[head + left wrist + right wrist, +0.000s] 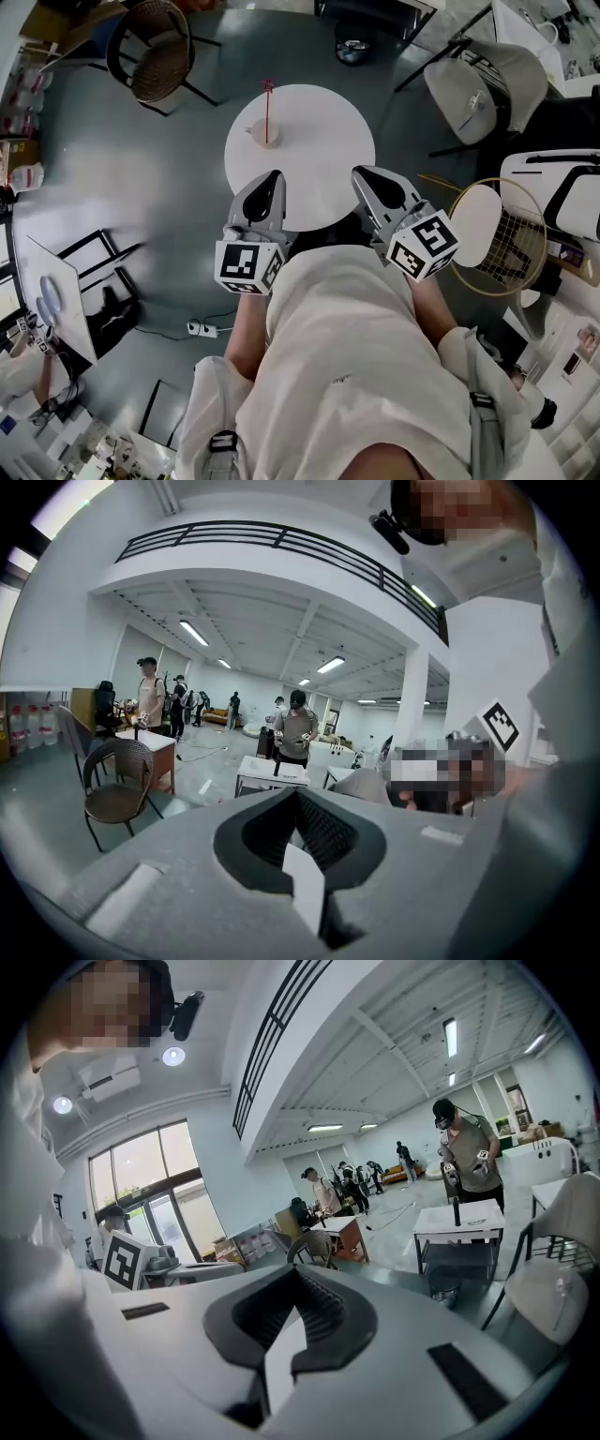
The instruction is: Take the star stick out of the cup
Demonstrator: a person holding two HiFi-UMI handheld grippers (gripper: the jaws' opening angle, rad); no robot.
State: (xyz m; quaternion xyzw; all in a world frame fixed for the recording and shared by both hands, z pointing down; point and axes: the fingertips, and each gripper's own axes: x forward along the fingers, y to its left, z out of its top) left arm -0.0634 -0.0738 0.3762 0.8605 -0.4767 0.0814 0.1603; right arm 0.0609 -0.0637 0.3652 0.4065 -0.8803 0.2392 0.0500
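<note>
In the head view a round white table (319, 164) bears a pale cup (264, 137) near its far left side. A thin red star stick (268, 108) stands upright in the cup. My left gripper (275, 175) hangs over the table's near left edge, short of the cup, with its jaws together and nothing in them. My right gripper (360, 172) sits over the near right edge, also shut and empty. The left gripper view (298, 794) and the right gripper view (298, 1274) look level across the room, so neither shows the cup or the stick.
A wicker chair (155, 52) stands at the far left and a grey shell chair (483, 80) at the far right. A wire-frame seat (502, 234) is close on the right. A white board (56, 300) and a power strip (202, 328) lie left. Several people stand far off (296, 728).
</note>
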